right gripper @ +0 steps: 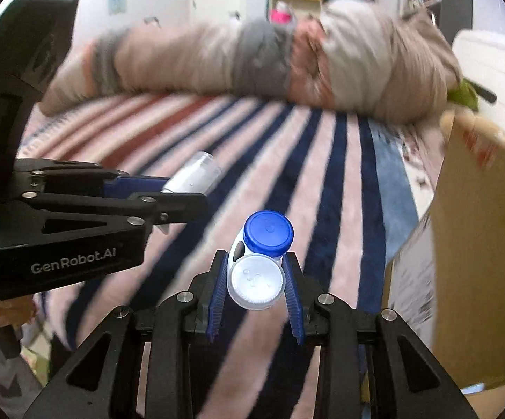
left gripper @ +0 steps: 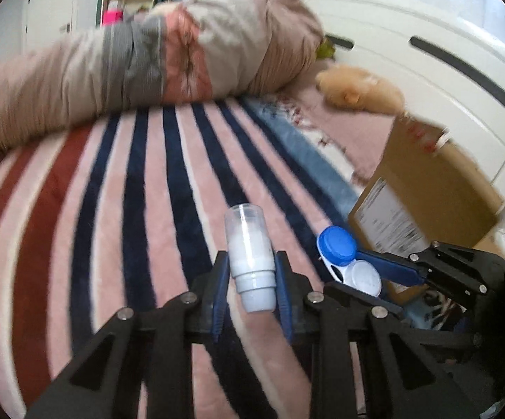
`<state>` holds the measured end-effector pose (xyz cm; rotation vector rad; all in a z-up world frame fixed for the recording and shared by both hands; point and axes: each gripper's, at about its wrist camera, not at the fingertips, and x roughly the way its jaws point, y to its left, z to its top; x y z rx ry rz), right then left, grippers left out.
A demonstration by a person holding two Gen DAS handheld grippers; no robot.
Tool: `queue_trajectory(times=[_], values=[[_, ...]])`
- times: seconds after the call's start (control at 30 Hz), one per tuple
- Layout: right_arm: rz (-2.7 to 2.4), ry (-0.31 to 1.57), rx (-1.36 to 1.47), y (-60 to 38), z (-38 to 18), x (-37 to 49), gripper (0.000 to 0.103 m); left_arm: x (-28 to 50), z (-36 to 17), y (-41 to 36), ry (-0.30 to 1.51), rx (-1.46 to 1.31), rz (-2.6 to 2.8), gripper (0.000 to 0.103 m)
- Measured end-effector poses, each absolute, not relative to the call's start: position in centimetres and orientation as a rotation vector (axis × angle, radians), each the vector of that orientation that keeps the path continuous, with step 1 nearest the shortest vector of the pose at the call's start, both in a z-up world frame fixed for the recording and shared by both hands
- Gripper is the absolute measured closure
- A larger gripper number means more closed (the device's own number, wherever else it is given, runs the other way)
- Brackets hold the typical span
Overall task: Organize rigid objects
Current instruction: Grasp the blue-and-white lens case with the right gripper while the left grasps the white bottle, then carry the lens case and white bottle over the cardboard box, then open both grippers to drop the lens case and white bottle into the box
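My left gripper (left gripper: 252, 279) is shut on a small white bottle with a clear cap (left gripper: 250, 251) and holds it above the striped blanket (left gripper: 112, 209). In the right wrist view the same bottle (right gripper: 193, 174) sticks out of the left gripper (right gripper: 168, 192) at the left. My right gripper (right gripper: 256, 279) is shut on a contact lens case (right gripper: 257, 262) with one blue and one white round lid. In the left wrist view that case (left gripper: 346, 258) shows at the right, held by the right gripper (left gripper: 374, 269). Both are held in the air over the bed.
A cardboard box (left gripper: 427, 188) stands at the right, close to the right gripper, and it fills the right edge in the right wrist view (right gripper: 479, 244). A rolled quilt (left gripper: 147, 52) lies across the far side of the bed. A plush toy (left gripper: 357, 87) lies by a white headboard (left gripper: 444, 52).
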<state>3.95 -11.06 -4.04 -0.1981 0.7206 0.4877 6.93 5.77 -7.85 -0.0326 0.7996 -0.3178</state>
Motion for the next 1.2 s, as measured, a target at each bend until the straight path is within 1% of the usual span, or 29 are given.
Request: queue_trajectory(times=[0.13,0.3,0.47,0.7,0.87,1.1,1.13,1.17,1.2], values=[[0.515,0.601,-0.189,-12.2,0.1,2.4,0.076,5.8,-3.3,4.8,0.727,-0.020,-0.337,0.080],[0.467,0.505,-0.153,-16.2,3.9,1.9,0.076,4.5,1.4,1.2,0.657,0.004,-0.425,0.080],[0.363,0.499,-0.102,-22.0,5.5,2.1,0.076,5.1,4.1,-5.0,0.644,0.058,-0.537,0.080],[0.236,0.582,-0.079,-28.5,4.2,3.6,0.076,6.6,4.2,-11.3,0.672,0.111,-0.622,0.080],[0.192,0.661,-0.089,-30.5,2.1,4.5,0.076,7.7,2.8,-14.6,0.721,0.134,-0.664,0.080],[0.164,0.701,-0.099,-32.3,0.3,4.8,0.076,9.1,1.1,-18.0,0.781,0.174,-0.683,0.080],[0.162,0.702,-0.098,-32.5,0.3,4.8,0.073,9.2,0.9,-18.3,0.786,0.179,-0.684,0.080],[0.159,0.700,-0.096,-32.7,0.3,4.8,0.067,9.3,0.7,-18.5,0.791,0.183,-0.683,0.080],[0.157,0.698,-0.094,-32.6,0.3,4.8,0.065,9.4,0.6,-18.6,0.794,0.186,-0.683,0.080]])
